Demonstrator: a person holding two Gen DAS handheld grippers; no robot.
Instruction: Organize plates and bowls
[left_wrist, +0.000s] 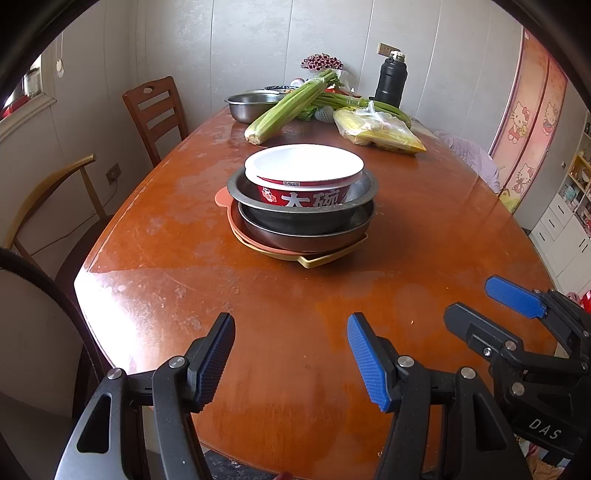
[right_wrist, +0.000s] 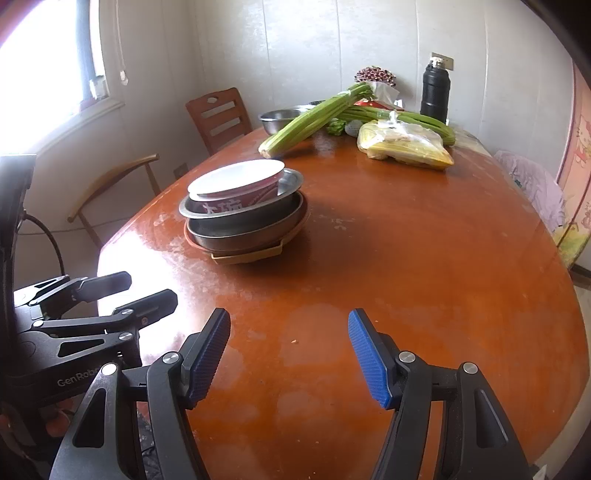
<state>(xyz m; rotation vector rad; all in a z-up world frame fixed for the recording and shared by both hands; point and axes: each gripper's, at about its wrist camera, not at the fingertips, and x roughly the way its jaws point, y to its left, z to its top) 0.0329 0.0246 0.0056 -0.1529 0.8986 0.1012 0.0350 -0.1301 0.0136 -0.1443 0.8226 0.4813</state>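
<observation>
Dishes (left_wrist: 303, 199) stacked on worn wooden table (left_wrist: 184, 280) by wall (left_wrist: 251, 48).

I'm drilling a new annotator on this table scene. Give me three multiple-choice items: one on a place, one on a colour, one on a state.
1. Where does the noodle bowl sit?
A. beside the flask
B. on top of the stack
C. on a chair

2. What colour is the flask?
A. black
B. yellow
C. white

3. How are the left gripper and right gripper?
A. both shut on plates
B. one holds celery
C. both open, empty

Key: B, it nests in the upper steel bowl of the stack; A, its body is plainly black; C, each shows spread fingers over bare table.
</observation>
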